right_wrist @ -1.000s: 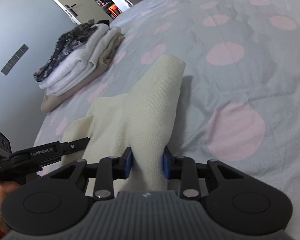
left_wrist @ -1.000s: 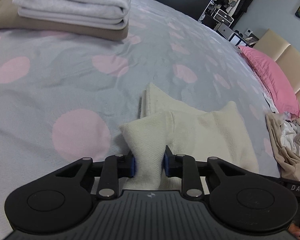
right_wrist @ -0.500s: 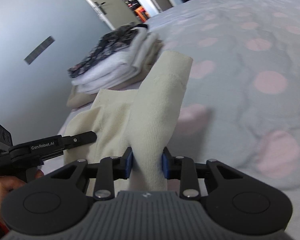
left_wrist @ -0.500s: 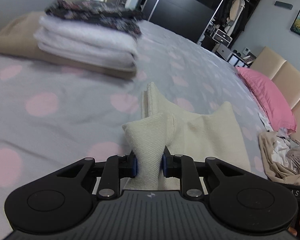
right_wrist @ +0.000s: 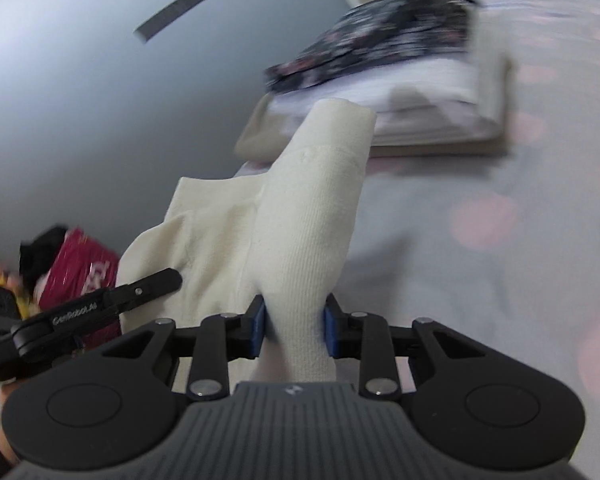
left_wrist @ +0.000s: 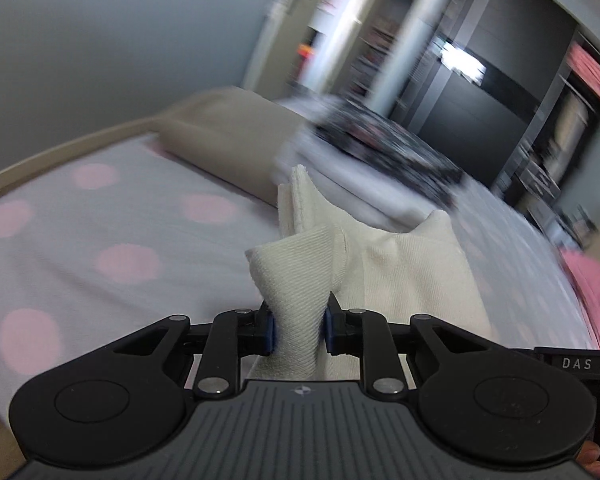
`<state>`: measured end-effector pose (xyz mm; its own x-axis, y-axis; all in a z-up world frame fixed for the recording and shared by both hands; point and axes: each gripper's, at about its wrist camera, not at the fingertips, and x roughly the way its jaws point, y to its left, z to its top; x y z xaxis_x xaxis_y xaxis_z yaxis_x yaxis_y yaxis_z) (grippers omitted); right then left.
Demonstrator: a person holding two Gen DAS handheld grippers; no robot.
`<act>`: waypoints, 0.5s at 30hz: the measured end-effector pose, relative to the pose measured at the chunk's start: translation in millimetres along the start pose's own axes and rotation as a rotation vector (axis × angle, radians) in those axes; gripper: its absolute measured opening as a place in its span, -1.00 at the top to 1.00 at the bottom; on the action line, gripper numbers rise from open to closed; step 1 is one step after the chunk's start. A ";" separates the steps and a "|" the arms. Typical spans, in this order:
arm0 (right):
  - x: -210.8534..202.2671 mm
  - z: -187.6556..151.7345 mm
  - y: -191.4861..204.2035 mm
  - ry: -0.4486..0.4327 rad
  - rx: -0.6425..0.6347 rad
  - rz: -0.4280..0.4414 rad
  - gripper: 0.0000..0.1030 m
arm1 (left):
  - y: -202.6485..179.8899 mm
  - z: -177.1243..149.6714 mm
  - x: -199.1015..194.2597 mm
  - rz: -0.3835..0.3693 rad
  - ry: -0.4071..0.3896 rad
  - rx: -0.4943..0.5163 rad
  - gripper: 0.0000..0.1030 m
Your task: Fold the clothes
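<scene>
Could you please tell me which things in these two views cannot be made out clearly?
- Stack of folded clothes: motion-blurred in both views; layer count unclear.
- Cream garment: lower edge hidden behind both gripper bodies.
- Wardrobe contents: blurred in left view.
- Red item: blurred in right view.

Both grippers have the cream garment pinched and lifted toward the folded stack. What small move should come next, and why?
Probably carry it forward and lower it onto the folded stack. The left gripper and right gripper both pinch the cream garment, which hangs raised just short of the stack.
</scene>
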<state>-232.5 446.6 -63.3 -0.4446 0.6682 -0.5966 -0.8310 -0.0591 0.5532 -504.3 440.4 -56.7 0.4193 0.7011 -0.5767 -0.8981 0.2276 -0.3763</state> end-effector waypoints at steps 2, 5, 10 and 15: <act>22.7 18.7 8.1 0.045 -0.049 0.023 0.38 | 10.3 0.6 -2.3 0.039 -0.029 -0.039 0.62; 58.2 45.9 19.2 0.114 -0.119 0.047 0.39 | 27.7 2.5 -3.3 0.083 -0.067 -0.112 0.63; 116.9 87.6 36.3 0.257 -0.232 0.128 0.39 | 56.1 2.8 -0.4 0.139 -0.112 -0.274 0.63; 168.5 115.4 57.0 0.385 -0.374 0.171 0.39 | 78.2 -2.8 16.5 0.202 -0.097 -0.372 0.63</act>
<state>-316.2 641.4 -65.2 -0.6146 0.3112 -0.7248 -0.7674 -0.4486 0.4581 -567.3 467.9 -97.7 0.2093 0.7710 -0.6015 -0.8444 -0.1677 -0.5088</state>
